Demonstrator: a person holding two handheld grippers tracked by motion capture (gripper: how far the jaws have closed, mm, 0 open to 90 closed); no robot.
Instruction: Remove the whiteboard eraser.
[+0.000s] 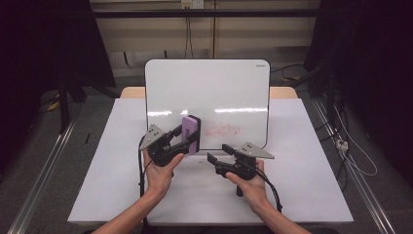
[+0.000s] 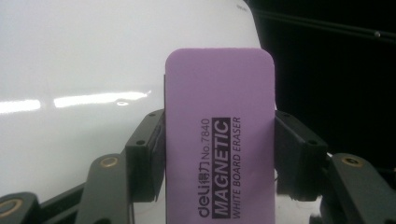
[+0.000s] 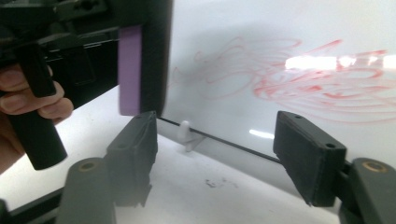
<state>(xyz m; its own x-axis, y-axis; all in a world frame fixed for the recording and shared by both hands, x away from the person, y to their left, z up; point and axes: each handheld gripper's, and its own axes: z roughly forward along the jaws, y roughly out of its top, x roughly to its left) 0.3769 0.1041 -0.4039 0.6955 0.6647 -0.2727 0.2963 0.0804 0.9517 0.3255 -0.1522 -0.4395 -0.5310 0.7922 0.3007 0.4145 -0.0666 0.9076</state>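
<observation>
The left tongs (image 1: 187, 138) hold a purple whiteboard eraser (image 1: 191, 133) upright, one jaw pressed against each long side of it. In the left gripper view the eraser (image 2: 219, 140) stands between the two black jaws with its printed face toward the camera, the lettering running up its length and its rounded top edge above the jaw tips. The left hand (image 1: 160, 170) grips the tool from below, near the middle of the tabletop (image 1: 122, 190).

The eraser sits at the lower left part of a whiteboard (image 1: 207, 92), which stands propped up toward the far edge of the tabletop. Whether its felt side touches the board surface cannot be told from above; in the right gripper view the eraser (image 3: 130, 70) appears edge-on, purple with a dark layer facing the whiteboard (image 3: 280, 37), just beside or against it.

A red scribble (image 1: 221, 129) marks the board low down, to the right of the eraser and close to it. In the right gripper view the scribble (image 3: 299, 79) spreads as looping red lines.

The right tongs (image 1: 218, 152) stand empty with their jaws apart, nothing between them, in front of the whiteboard's near edge and below the scribble. The right hand (image 1: 248, 183) holds them low over the tabletop, pointing toward the left tongs.
</observation>
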